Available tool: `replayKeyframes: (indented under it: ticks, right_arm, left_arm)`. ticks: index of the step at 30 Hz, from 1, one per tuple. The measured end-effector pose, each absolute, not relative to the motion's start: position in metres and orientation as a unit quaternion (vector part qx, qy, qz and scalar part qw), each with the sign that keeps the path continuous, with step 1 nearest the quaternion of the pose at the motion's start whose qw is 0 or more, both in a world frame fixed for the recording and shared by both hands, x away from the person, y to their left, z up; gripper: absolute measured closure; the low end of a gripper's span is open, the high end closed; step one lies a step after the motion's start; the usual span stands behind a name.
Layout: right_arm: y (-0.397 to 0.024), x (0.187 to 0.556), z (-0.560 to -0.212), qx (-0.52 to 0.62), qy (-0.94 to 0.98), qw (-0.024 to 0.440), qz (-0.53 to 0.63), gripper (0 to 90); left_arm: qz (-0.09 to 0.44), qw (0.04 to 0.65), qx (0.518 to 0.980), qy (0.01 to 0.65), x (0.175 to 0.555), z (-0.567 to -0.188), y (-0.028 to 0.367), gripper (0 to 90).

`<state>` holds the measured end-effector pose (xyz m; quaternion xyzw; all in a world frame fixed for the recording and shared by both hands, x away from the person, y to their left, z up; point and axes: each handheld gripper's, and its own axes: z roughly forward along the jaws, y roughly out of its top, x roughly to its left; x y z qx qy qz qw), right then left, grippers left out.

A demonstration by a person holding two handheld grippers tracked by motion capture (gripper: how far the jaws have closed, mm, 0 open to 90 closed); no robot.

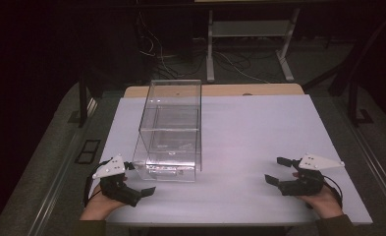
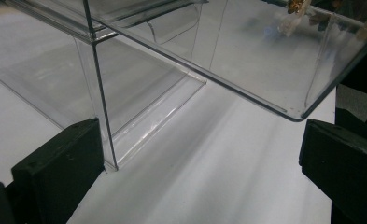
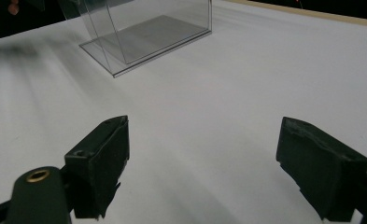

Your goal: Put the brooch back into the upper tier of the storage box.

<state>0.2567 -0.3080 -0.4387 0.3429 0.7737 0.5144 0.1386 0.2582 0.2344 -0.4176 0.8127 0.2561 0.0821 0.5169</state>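
Note:
A clear plastic two-tier box (image 1: 171, 130) stands on the white table (image 1: 249, 147), left of centre, its long side running away from me. My left gripper (image 1: 137, 178) rests at the box's near left corner, open, nothing between its jaws. In the left gripper view the box's near corner edge (image 2: 102, 102) stands close in front of the left jaw, and a clear panel (image 2: 246, 60) slants overhead. My right gripper (image 1: 276, 170) sits near the table's front right, open and empty, pointing left toward the box (image 3: 144, 32).
The white sheet covers a wooden tabletop whose far edge (image 1: 215, 90) shows behind the box. Beyond the table stand a metal frame (image 1: 249, 44) and loose cables (image 1: 166, 59) on a dark floor. Dark stand legs (image 1: 85, 98) flank the table.

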Motion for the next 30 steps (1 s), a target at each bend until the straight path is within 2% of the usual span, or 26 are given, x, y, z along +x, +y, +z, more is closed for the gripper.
replayKeyframes:
  ticks: [30]
  right_arm:
    - [-0.321,0.25,-0.443,0.354,0.762,0.146,0.523,17.0]
  left_arm:
    - [0.086,0.514,0.814,0.256,0.258,-0.418,0.234,0.0]
